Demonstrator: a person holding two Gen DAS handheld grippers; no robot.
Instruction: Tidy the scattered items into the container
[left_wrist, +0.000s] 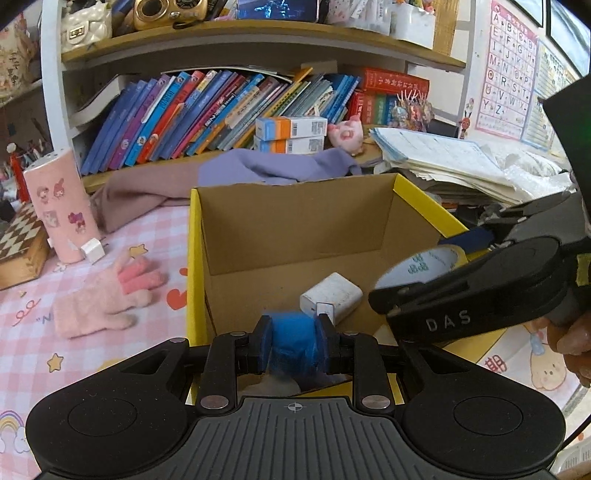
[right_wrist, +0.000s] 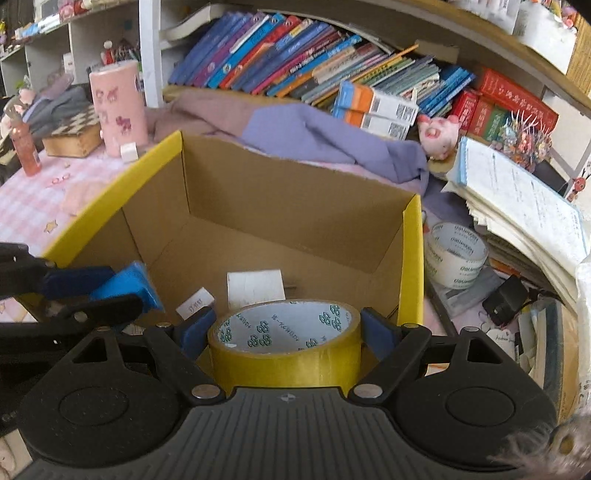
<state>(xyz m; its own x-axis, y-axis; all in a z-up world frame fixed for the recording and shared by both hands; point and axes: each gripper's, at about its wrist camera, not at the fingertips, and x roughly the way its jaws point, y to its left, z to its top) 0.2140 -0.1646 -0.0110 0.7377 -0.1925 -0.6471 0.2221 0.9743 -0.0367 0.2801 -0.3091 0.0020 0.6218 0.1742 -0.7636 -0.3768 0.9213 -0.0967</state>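
An open cardboard box with yellow outer walls (left_wrist: 194, 258) (right_wrist: 412, 258) stands on the pink tablecloth. A white charger (left_wrist: 332, 297) (right_wrist: 255, 286) lies on its floor. My left gripper (left_wrist: 293, 343) is shut on a blue block (left_wrist: 293, 341) over the box's near edge; the block also shows in the right wrist view (right_wrist: 127, 288). My right gripper (right_wrist: 284, 332) is shut on a yellow tape roll (right_wrist: 284, 343) above the box's right side; the roll also shows in the left wrist view (left_wrist: 421, 264). A pink glove (left_wrist: 107, 299) lies left of the box.
A second, white tape roll (right_wrist: 456, 254) and a black adapter (right_wrist: 504, 299) lie right of the box. A pink cylinder (left_wrist: 61, 206), a small white cube (left_wrist: 92, 250) and a chessboard box (left_wrist: 18, 247) stand at the left. Purple cloth (left_wrist: 266, 166), paper stacks (right_wrist: 517, 206) and bookshelves lie behind.
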